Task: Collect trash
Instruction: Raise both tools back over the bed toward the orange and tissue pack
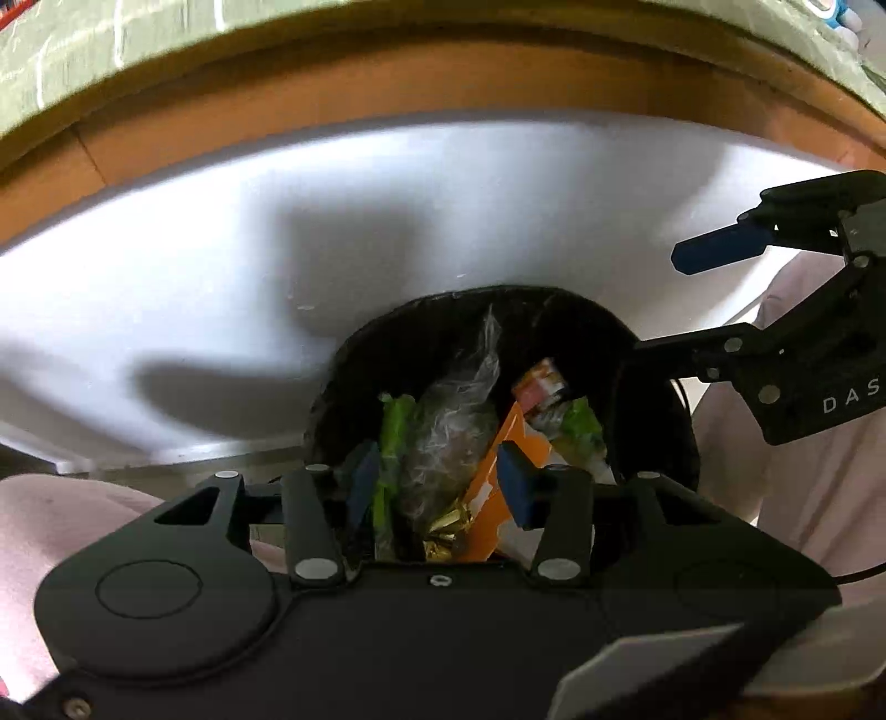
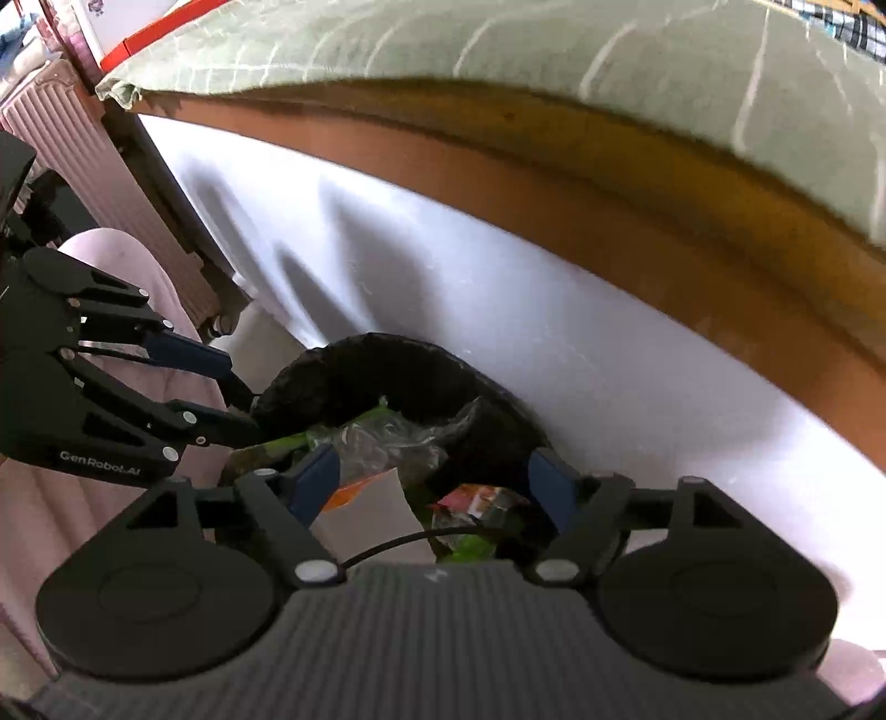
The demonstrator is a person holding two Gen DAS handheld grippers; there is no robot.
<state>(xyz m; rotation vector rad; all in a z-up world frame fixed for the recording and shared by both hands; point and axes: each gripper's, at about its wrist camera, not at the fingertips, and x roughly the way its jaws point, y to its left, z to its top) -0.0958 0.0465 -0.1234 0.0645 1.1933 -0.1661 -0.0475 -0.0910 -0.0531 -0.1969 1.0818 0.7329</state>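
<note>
Left tongs [image 1: 437,482] and right tongs [image 2: 432,482], both matte black with blue rubbery pads, are poised above a round bin [image 1: 659,421] lined with crinkled black plastic, which stands on the pale glossy floor [image 1: 221,277] against a brown wooden bed frame [image 1: 387,94]. Both pairs stand spread, pinching nothing. The collected trash lies inside the bin: a crumpled clear film wrapper [image 1: 454,415], green wrappers [image 1: 393,432], a flat orange-and-white carton piece [image 1: 493,487], a gold foil scrap [image 1: 446,531] and a red printed packet [image 2: 476,498]. A green patterned bedcover [image 2: 498,44] overhangs the frame.
</note>
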